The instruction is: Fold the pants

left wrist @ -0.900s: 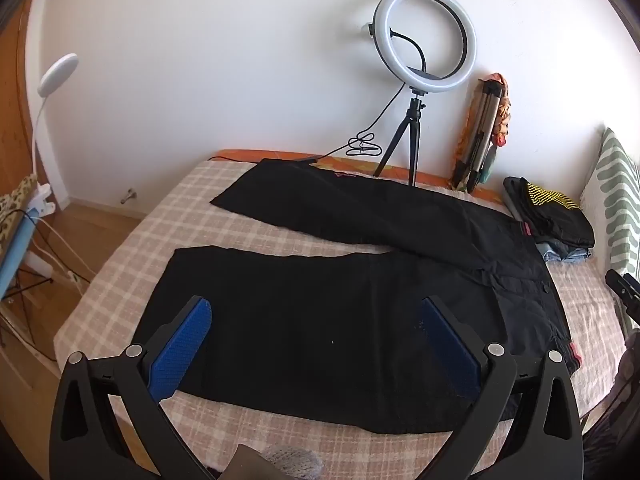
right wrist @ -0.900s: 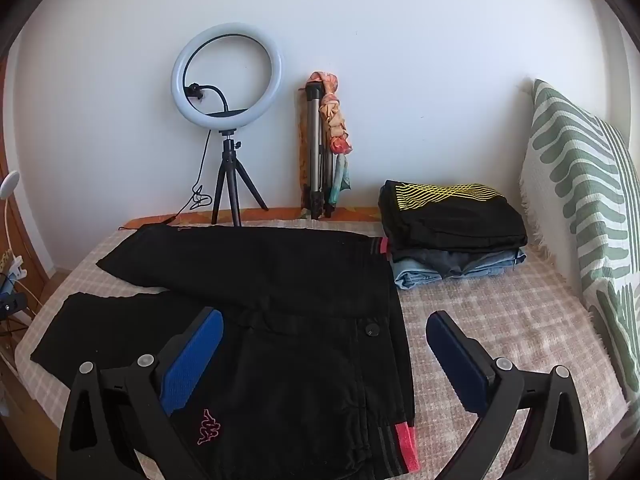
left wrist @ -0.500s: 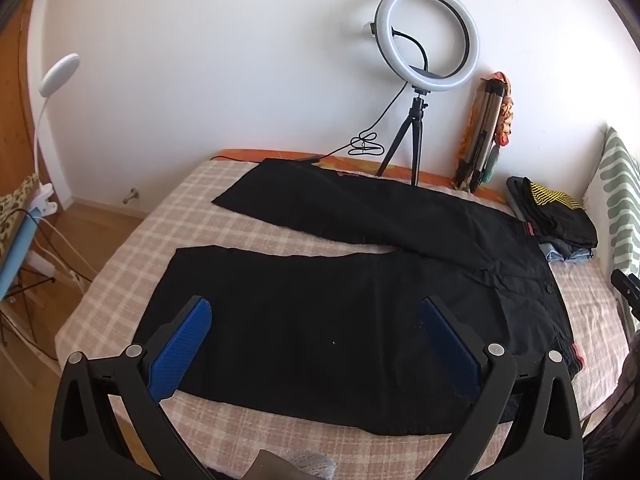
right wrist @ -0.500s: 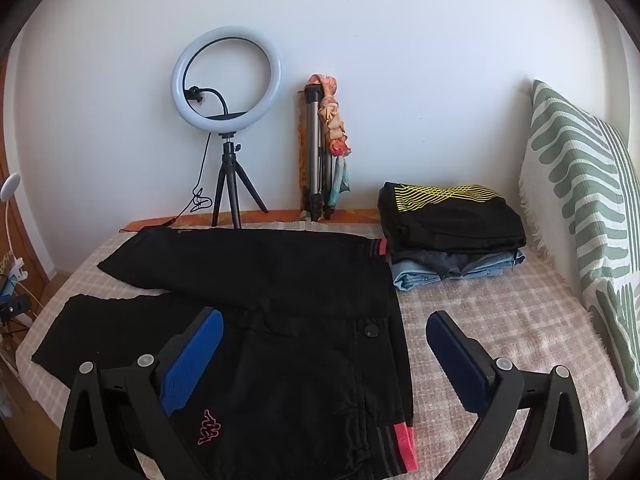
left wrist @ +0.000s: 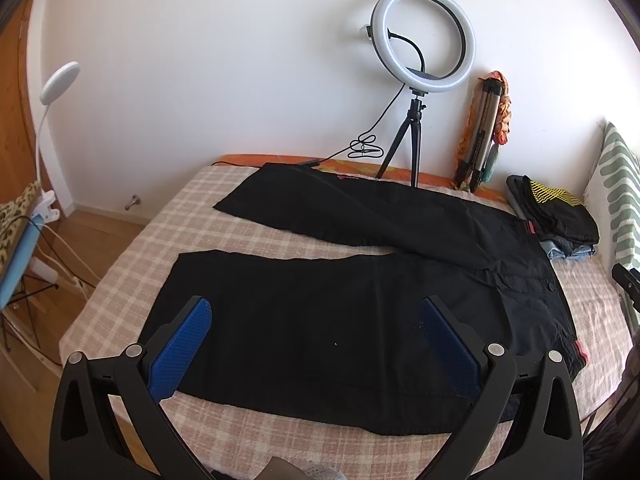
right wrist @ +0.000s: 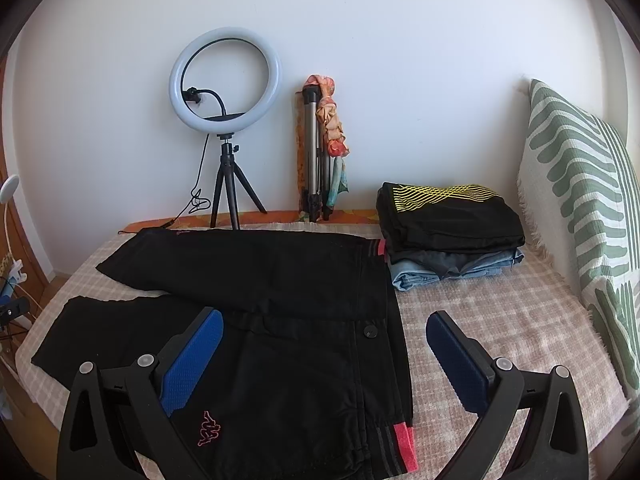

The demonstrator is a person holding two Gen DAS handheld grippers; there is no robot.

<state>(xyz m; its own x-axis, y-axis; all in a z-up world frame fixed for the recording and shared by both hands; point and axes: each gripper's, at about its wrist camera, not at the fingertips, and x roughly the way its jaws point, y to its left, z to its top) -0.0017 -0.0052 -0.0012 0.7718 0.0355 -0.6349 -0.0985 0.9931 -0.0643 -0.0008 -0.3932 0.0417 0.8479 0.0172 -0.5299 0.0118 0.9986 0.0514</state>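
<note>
Black pants [left wrist: 360, 312] lie spread flat on the checked bed [left wrist: 248, 224], unchanged over the last second; left gripper [left wrist: 316, 340] and right gripper [right wrist: 324, 352] hover wide apart, empty. Folding not yet begun.

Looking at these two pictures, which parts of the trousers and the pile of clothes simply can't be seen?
- Black pants: near waist corner cut off by the bottom edge in the right wrist view; right claw covers some.
- Folded clothes stack: lower garments hidden under the top one.
- Pants' near hem, left wrist view: partly behind left claw.
</note>
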